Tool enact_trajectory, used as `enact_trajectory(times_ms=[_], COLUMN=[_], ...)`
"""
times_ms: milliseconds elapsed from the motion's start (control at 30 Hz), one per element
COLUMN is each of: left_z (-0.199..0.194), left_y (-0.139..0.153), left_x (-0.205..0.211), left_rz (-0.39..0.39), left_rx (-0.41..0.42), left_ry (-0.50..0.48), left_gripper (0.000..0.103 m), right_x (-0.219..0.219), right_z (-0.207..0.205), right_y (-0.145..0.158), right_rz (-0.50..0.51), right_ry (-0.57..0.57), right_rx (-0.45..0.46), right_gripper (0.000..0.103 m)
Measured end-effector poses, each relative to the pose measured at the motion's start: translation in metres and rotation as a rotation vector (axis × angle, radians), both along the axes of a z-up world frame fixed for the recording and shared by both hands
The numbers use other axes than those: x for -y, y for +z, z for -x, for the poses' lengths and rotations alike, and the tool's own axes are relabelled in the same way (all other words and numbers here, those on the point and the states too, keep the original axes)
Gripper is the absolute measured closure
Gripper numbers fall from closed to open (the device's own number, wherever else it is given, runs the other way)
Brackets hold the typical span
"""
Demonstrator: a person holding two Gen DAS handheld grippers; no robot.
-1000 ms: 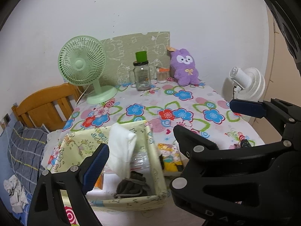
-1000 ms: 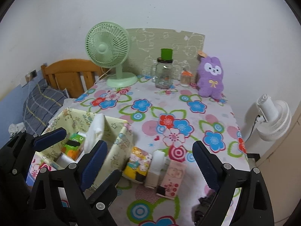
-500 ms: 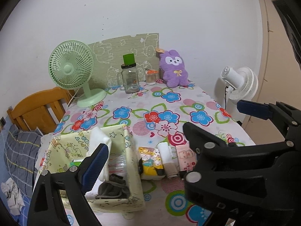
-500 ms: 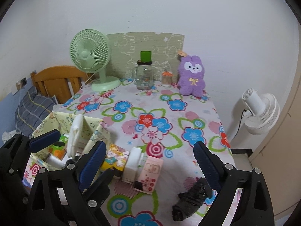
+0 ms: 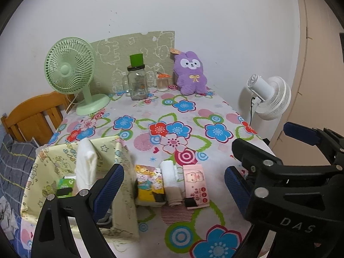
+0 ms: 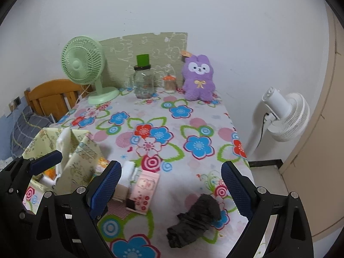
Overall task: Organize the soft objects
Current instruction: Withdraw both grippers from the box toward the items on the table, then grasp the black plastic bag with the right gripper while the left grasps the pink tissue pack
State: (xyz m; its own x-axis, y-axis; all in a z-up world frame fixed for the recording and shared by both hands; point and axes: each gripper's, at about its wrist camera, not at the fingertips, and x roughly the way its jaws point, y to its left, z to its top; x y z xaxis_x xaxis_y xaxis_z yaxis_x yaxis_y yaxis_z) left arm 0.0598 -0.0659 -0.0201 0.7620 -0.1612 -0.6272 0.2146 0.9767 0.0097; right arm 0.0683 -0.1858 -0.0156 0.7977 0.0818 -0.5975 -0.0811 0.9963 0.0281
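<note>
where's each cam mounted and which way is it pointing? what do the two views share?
Left wrist: on the left gripper, above the near table edge, facing the far wall; shows its own open blue-padded fingers and, at right, the right gripper's body; looks over the fabric bin and the pink pack.
Right wrist: on the right gripper, further right, same heading; shows its own open fingers, the left gripper at lower left, and the dark sock bundle.
Shared: green fan, glass jar, purple plush, white fan, bin, pink pack.
</note>
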Motion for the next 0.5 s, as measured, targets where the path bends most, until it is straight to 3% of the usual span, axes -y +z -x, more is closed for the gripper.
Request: enact_trajectory(times_ms=[500], left_z=[-0.013], left_y=[-0.033], left_x=[0.027], left_rz=[-0.022], left_rx=[-0.075], left_ry=[-0.019], left_gripper=[0.007], right_x=[0.033], right_z=[-0.008], right_y=[-0.037], right_rz=[-0.016], right_ry=[-0.048], right_rx=[-0.049], right_gripper=[0.007])
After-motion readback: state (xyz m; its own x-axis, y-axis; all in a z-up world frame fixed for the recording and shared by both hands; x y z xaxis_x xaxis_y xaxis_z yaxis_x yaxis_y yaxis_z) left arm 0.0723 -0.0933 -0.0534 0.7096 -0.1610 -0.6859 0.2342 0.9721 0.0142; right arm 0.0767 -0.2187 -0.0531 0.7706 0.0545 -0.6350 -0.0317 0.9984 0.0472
